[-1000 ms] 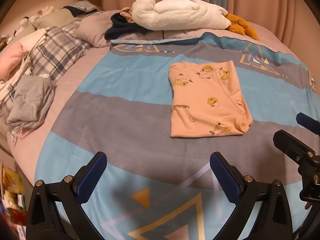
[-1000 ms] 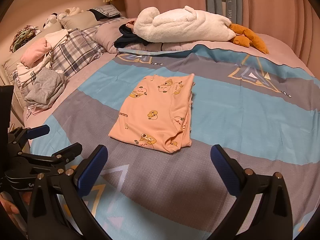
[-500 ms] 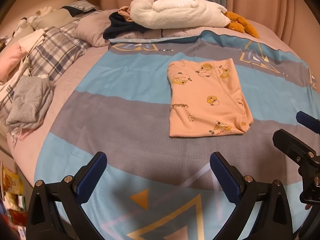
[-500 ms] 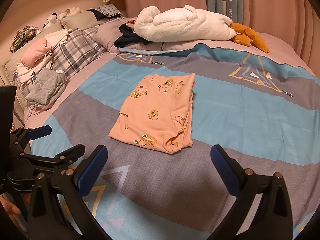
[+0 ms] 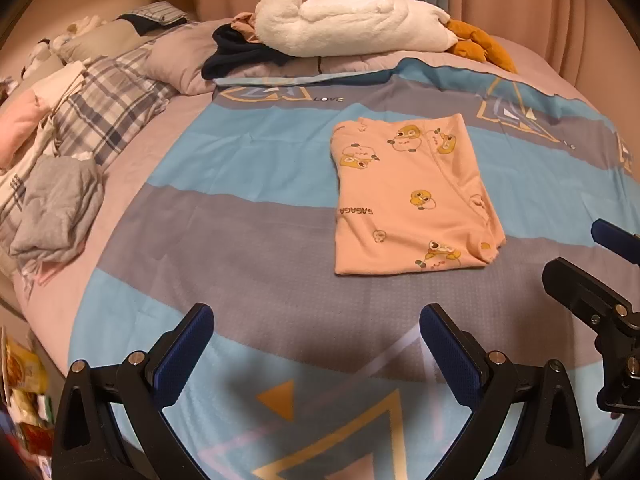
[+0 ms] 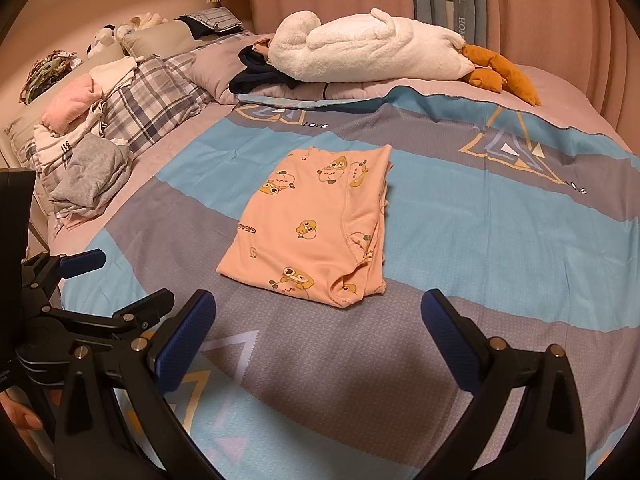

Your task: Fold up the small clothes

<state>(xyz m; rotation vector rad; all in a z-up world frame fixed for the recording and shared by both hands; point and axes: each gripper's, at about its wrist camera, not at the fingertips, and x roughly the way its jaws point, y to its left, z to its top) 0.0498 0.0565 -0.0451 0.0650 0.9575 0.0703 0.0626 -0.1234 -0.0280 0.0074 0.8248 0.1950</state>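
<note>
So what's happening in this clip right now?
A person holds two grippers over a bed. A peach cartoon-print garment lies folded into a rectangle on the striped bedspread. The left gripper and right gripper are both open and empty, short of the garment and not touching it. A pile of other clothes sits at the bed's left edge.

We see the right gripper (image 5: 600, 264) cut off at the frame edge; bedside packets (image 5: 22, 392) too blurred to identify.
</note>
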